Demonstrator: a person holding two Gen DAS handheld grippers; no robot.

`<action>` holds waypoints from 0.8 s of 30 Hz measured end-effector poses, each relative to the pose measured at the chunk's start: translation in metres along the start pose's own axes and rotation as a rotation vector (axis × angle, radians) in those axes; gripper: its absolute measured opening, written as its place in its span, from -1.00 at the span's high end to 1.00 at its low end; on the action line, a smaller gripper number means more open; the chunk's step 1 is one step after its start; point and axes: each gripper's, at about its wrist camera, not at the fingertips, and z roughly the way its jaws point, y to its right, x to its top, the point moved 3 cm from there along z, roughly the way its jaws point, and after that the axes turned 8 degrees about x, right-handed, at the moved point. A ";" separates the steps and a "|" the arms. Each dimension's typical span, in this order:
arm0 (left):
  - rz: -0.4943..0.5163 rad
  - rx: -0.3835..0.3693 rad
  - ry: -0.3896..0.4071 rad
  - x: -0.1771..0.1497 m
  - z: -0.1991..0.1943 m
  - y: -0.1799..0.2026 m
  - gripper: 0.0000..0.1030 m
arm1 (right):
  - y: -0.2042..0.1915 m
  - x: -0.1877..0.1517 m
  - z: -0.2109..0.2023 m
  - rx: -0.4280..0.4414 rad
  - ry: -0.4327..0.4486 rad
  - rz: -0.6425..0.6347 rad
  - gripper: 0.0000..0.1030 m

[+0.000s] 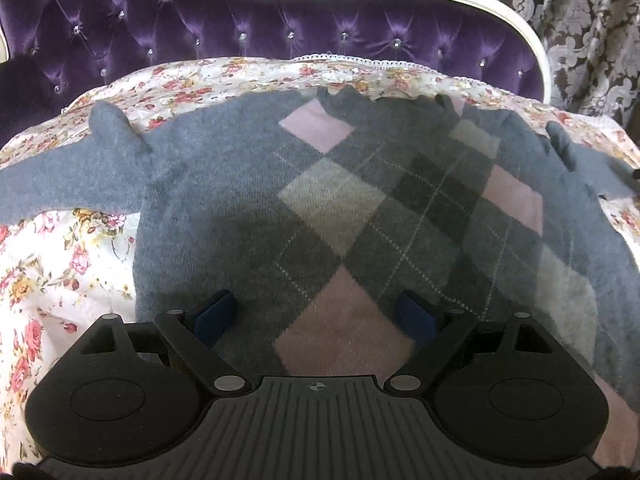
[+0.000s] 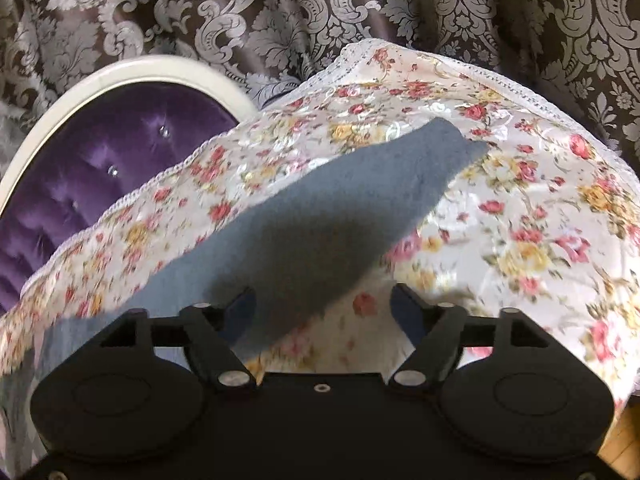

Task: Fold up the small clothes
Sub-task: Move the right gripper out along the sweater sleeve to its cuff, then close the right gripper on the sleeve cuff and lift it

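The grey sweater lies flat on the floral cloth, its right sleeve running toward 1 o'clock from the right gripper, nearer than the left gripper; both are released and empty.

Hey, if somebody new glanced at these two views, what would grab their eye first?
Probably the grey argyle sweater, spread flat on the floral bedspread under the open left claw. Next, the purple tufted headboard behind. In the right view, one grey sleeve stretches across the bedspread.
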 end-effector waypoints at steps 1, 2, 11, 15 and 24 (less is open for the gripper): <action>-0.004 -0.004 -0.002 0.000 0.000 -0.001 -0.75 | 0.000 0.001 0.002 0.006 0.007 -0.005 -0.81; -0.007 -0.008 -0.006 0.000 0.000 -0.002 -0.77 | -0.001 0.002 0.006 0.014 0.014 -0.012 -0.90; -0.007 -0.011 -0.028 0.000 0.006 0.000 -1.00 | 0.000 0.012 0.023 0.015 0.035 -0.079 -1.00; -0.005 -0.011 -0.024 0.000 0.007 0.000 -1.00 | 0.023 0.025 0.022 0.110 0.068 0.073 -1.00; -0.015 -0.020 -0.022 -0.002 0.006 -0.002 -0.99 | 0.055 0.045 0.025 0.119 0.113 0.236 -0.23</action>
